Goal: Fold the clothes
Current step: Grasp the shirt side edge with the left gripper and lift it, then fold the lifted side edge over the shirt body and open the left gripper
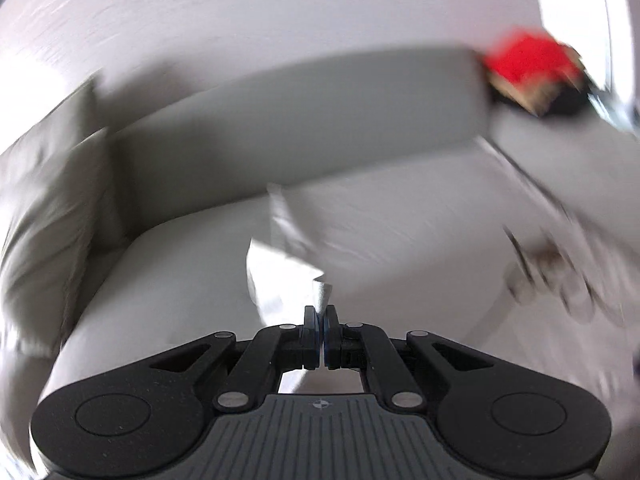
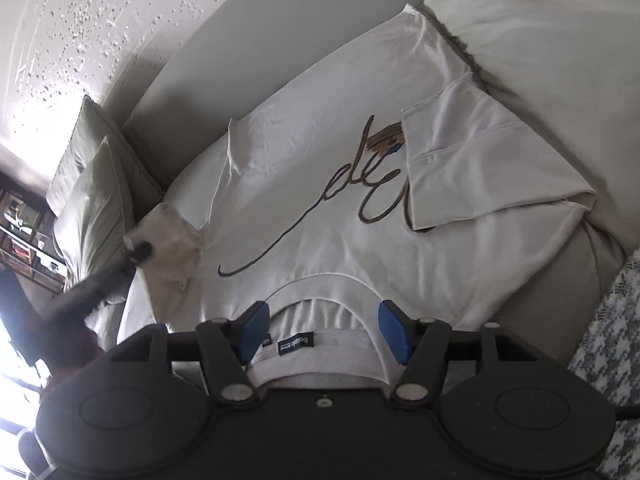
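Observation:
A white T-shirt (image 2: 320,200) with brown script lettering lies front-up on the pale sofa seat (image 2: 560,280). One sleeve (image 2: 472,160) is folded in over the chest. My right gripper (image 2: 325,320) hovers open over the collar (image 2: 320,344), its blue pads (image 2: 256,328) on either side of the neckline. My left gripper (image 1: 322,316) is shut on a pinch of the white T-shirt (image 1: 360,232); that view is motion-blurred. From the right wrist view, the left gripper (image 2: 140,252) holds the other sleeve (image 2: 172,240) at the shirt's edge.
The sofa back (image 1: 300,120) curves behind the seat, with cushions (image 2: 96,184) at one end and a large one (image 2: 540,40) at the other. A red object (image 1: 528,60) sits beyond the backrest. Houndstooth fabric (image 2: 616,340) lies at the right edge; shelves (image 2: 24,232) stand far left.

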